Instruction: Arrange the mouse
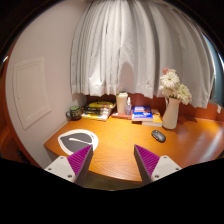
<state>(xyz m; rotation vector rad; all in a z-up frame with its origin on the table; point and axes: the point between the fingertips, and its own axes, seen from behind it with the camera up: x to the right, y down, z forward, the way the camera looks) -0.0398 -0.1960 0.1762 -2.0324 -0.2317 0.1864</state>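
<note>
A small dark mouse (158, 135) lies on the wooden table (120, 140), to the right, just in front of the vase. My gripper (113, 160) hangs over the table's near edge, well short of the mouse. Its two fingers, with magenta pads (79, 158), stand wide apart and hold nothing. A round white and grey mouse pad (77, 141) lies on the table just beyond the left finger.
A vase of flowers (171, 105) stands at the right. Books (97, 108), a dark cup (74, 113), a white container (123, 102) and more books (144, 114) line the far side under white curtains (130, 45). A wall lies to the left.
</note>
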